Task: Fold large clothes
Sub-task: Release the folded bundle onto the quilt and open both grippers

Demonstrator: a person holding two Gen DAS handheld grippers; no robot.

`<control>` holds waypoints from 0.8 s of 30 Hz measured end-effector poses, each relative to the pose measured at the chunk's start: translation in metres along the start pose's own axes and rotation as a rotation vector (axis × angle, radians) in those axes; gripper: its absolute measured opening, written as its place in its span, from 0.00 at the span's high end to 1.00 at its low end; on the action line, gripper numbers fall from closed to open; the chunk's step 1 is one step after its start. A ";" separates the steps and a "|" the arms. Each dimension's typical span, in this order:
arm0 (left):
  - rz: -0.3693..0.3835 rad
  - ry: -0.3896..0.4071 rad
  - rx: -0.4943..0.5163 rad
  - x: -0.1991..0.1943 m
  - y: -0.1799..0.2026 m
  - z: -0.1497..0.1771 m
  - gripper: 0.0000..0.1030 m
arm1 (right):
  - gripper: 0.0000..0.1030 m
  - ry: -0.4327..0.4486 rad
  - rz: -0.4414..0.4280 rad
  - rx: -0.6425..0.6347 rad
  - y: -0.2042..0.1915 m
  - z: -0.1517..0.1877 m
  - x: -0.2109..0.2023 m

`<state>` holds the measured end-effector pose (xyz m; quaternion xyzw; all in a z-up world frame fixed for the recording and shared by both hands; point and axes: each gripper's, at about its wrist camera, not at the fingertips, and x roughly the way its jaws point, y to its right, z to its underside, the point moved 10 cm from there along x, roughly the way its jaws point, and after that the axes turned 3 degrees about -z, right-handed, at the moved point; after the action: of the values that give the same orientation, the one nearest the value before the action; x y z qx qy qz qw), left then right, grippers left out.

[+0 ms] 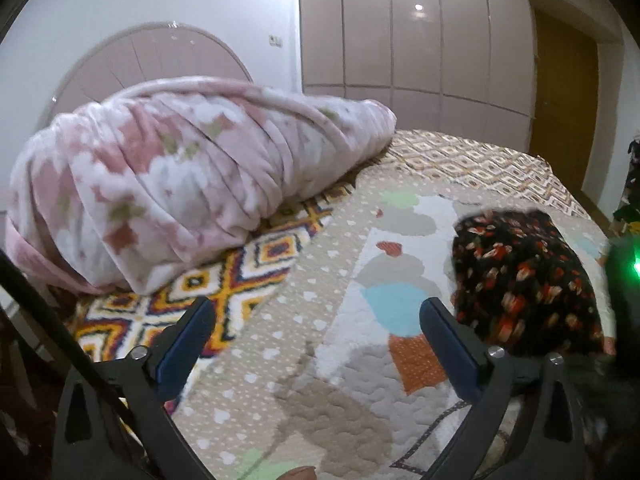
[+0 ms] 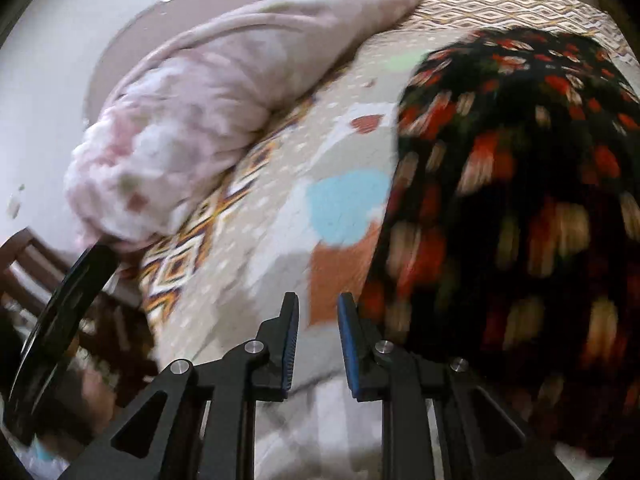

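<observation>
1. While the black floral garment point(image 1: 524, 276) lies on the quilted bedspread point(image 1: 304, 364) as a compact, roughly rectangular bundle, both tools are empty. It sits toward the right side of the bed, well apart from the rolled pink blanket point(image 1: 180, 184) near the headboard point(image 1: 160, 52).
2. Left gripper point(image 1: 316, 340): its jaws stand wide apart over bare bedspread, nothing between them, with the garment just beside its right finger.
3. Right gripper point(image 2: 318, 340): a narrow gap shows between its blue pads point(image 2: 346, 344), and only bedspread is visible through it. No cloth is pinched. The garment's near-left edge point(image 2: 384, 264) lies just beside the right pad, and this view is heavily smeared.
4. Judged from the tidy outline, the fold looks finished or nearly so. The step in hand appears to be clearing the tools off the bundle without disturbing it.
5. To do that well, draw the right tool back along the bed surface, away from the garment's edge. Lifting across it risks a pad snagging the top layer and flipping it open.
6. Keep the left tool wide and out of contact, and check that the corners stay squared. If an edge has slipped, press it flat with a closed jaw, not by re-gripping, as thin printed fabric probably shifts easily on the quilt.
</observation>
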<state>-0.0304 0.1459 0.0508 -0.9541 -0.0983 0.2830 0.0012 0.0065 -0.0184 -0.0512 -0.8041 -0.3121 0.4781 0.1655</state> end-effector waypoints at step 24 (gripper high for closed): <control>0.175 -0.121 0.141 -0.056 0.079 0.086 0.00 | 0.00 0.566 0.869 -0.120 0.030 0.100 -0.210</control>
<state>-0.1082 0.0538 0.0045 -0.9376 0.0055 0.3455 0.0378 -0.1434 -0.1831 0.0232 -0.9653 0.0805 0.2480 -0.0167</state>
